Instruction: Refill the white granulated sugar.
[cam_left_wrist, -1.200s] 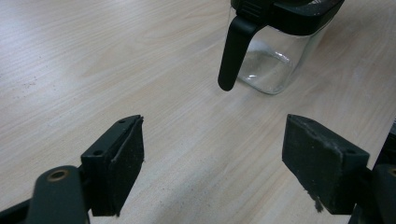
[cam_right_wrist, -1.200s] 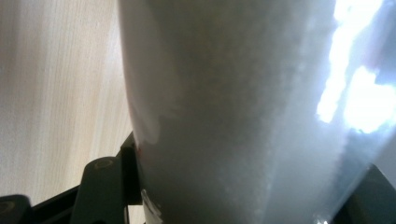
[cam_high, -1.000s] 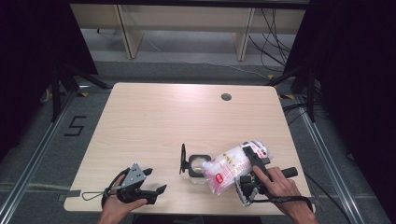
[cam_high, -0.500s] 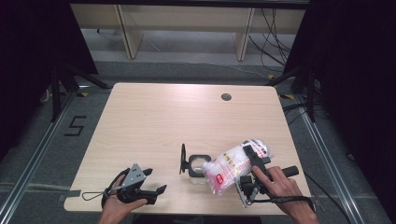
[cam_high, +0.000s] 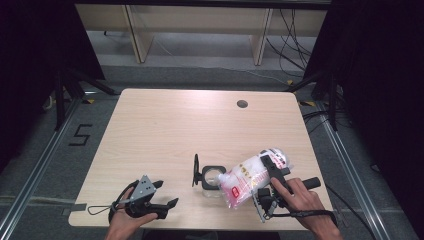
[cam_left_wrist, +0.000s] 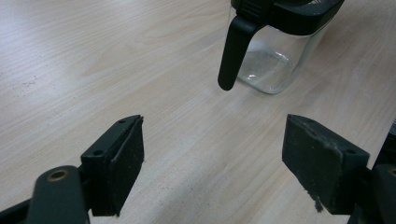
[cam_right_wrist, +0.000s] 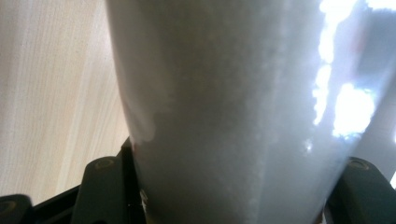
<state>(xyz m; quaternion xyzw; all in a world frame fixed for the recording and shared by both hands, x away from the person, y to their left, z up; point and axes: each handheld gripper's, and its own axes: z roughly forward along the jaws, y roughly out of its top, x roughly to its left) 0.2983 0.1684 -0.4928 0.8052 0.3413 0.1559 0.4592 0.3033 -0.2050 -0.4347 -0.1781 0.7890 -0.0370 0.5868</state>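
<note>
The high view looks from above the person's side, forward and down, and takes in the whole wooden table with the floor and shelves behind it. It stands far off, so things look small.

The left gripper view sits low on the left gripper, very near the tabletop, and looks along the two black jaws toward the glass jar with a black lid. The same jar appears near the middle front of the table in the high view.

The right gripper view looks along the right gripper and is extremely close to the white bag, which the high view also shows, beside the jar.
</note>
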